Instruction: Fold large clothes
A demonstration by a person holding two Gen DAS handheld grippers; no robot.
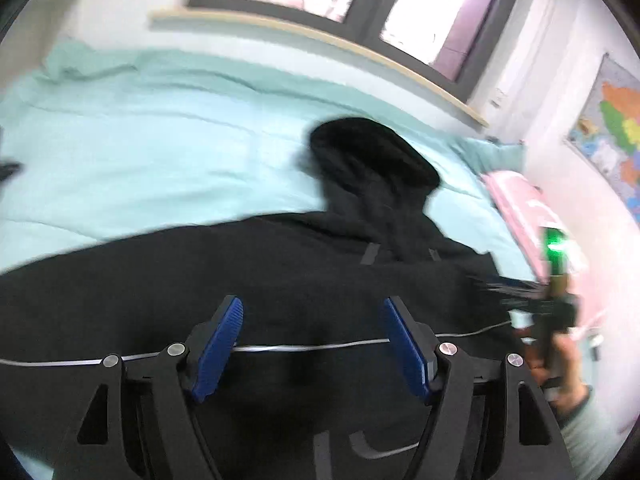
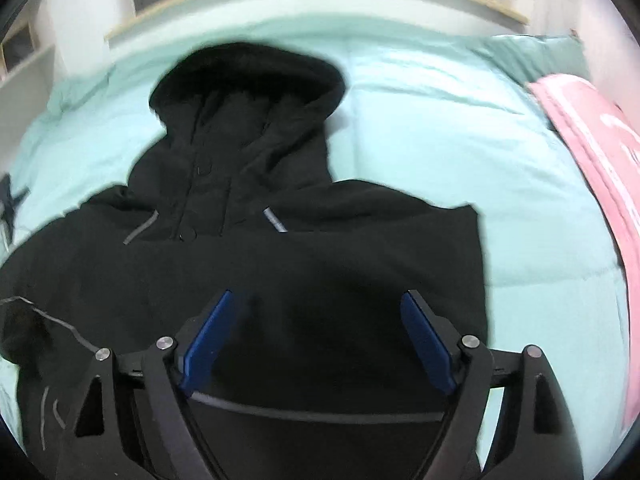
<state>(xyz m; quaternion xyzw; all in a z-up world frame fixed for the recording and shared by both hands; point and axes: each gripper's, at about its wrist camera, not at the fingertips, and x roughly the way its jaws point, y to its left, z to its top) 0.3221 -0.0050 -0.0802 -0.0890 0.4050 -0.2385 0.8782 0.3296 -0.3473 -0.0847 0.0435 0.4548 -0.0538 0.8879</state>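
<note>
From the left wrist, the left hand-held gripper [image 1: 312, 312] stands spread above a black hooded jacket [image 1: 280, 280] lying flat on a bed with a mint cover [image 1: 140, 152], nothing between its blue pads [image 1: 224, 344]; the right hand-held gripper [image 1: 556, 292] shows blurred at the right edge, its state unreadable here. From the right wrist, the right hand-held gripper [image 2: 320, 308] is spread and empty over the jacket [image 2: 280, 260]; hood [image 2: 248, 76] towards the window; a pink cloth [image 2: 600, 168] lies right.
</note>
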